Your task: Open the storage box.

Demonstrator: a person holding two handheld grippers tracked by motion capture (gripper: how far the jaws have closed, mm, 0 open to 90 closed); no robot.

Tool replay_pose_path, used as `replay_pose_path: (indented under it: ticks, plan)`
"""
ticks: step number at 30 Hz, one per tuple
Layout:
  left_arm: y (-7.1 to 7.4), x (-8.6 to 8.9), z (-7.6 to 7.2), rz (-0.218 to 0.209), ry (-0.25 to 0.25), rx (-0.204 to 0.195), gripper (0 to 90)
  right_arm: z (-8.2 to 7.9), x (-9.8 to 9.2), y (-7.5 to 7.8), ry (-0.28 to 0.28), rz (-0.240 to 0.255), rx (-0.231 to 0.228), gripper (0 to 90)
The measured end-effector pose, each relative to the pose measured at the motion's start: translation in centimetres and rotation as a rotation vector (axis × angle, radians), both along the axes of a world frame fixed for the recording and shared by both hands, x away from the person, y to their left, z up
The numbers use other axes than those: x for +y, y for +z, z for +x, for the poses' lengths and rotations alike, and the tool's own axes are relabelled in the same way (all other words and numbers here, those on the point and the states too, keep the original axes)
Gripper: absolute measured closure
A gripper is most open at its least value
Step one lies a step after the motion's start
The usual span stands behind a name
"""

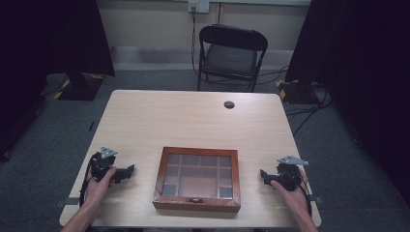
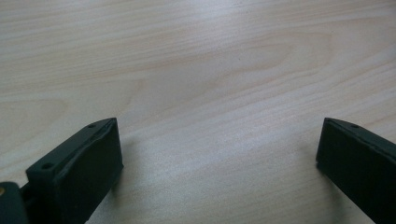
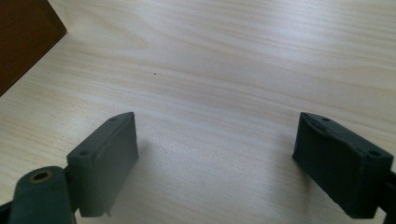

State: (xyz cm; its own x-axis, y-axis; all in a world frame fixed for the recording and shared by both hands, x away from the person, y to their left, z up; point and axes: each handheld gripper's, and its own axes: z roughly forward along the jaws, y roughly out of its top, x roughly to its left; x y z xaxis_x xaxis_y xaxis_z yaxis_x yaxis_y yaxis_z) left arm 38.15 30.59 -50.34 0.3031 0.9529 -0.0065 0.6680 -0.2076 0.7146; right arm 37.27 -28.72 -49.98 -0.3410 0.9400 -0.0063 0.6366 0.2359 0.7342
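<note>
A brown wooden box (image 1: 197,179) with a glass lid lies shut near the front edge of the table (image 1: 193,116); compartments show through the glass. My left gripper (image 1: 129,170) rests on the table left of the box, held by a hand, jaws pointing toward the box. My right gripper (image 1: 263,175) rests right of the box, also pointing toward it. In the left gripper view the left gripper (image 2: 219,149) stands wide open over bare wood. In the right gripper view the right gripper (image 3: 217,140) is wide open too, and a corner of the box (image 3: 23,37) shows at the upper left.
A small dark round grommet (image 1: 229,104) sits in the table's far side. A black folding chair (image 1: 231,55) stands behind the table. Dark curtains hang at both sides, and cables lie on the floor at the right.
</note>
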Motion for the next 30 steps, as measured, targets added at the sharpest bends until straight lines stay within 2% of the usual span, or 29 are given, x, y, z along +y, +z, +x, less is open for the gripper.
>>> replay_pose_path:
  ticks: [5, 7, 8, 9, 11, 13, 17, 18, 21, 22, 23, 25, 30]
  plan:
    - [0.0, 0.0, 0.1, -0.003, -0.009, -0.002, 0.0, 0.0, -0.1, 0.1, 0.006, 0.005, 0.006, 15.0]
    - [0.0, 0.0, 0.2, -0.003, -0.014, -0.003, 0.0, 0.1, -0.1, 0.4, 0.005, 0.031, 0.02, 20.7]
    - [0.0, 0.0, 0.2, -0.001, -0.017, -0.003, 0.0, 0.1, -0.2, 0.7, 0.003, 0.048, 0.037, 18.6]
    - [0.0, 0.0, 0.4, -0.004, -0.026, -0.002, 0.0, 0.1, -0.2, 0.9, -0.002, 0.061, 0.035, 18.4]
    - [0.0, 0.0, 0.4, -0.004, -0.032, -0.003, 0.0, 0.0, -0.2, 1.3, 0.014, 0.088, 0.023, 25.6]
    - [0.0, 0.0, 0.5, -0.004, -0.032, -0.003, 0.0, -0.2, -0.1, 1.8, 0.039, 0.122, 0.021, 25.9]
    - [0.0, 0.0, 0.5, -0.004, -0.032, -0.003, 0.0, -0.5, 0.3, 2.6, 0.083, 0.157, 0.018, 30.4]
    - [0.0, 0.0, 0.5, -0.004, -0.032, -0.003, 0.0, -0.8, 0.9, 3.3, 0.124, 0.179, 0.01, 33.1]
    - [0.0, 0.0, 0.4, -0.004, -0.032, -0.003, 0.0, -1.1, 1.4, 3.8, 0.15, 0.189, 0.007, 36.7]
    - [0.0, 0.0, 0.4, -0.004, -0.032, -0.003, 0.0, -1.2, 2.0, 4.3, 0.182, 0.205, 0.001, 39.5]
    - [0.0, 0.0, 0.4, -0.004, -0.032, -0.003, 0.0, -1.2, 2.0, 4.3, 0.182, 0.205, 0.001, 39.5]
    - [0.0, 0.0, 0.5, -0.003, -0.035, -0.002, 0.0, -1.4, 2.8, 5.1, 0.238, 0.232, -0.003, 43.3]
    - [0.0, 0.0, 0.5, -0.003, -0.035, -0.002, 0.0, -1.7, 4.3, 6.2, 0.324, 0.255, 0.001, 46.3]
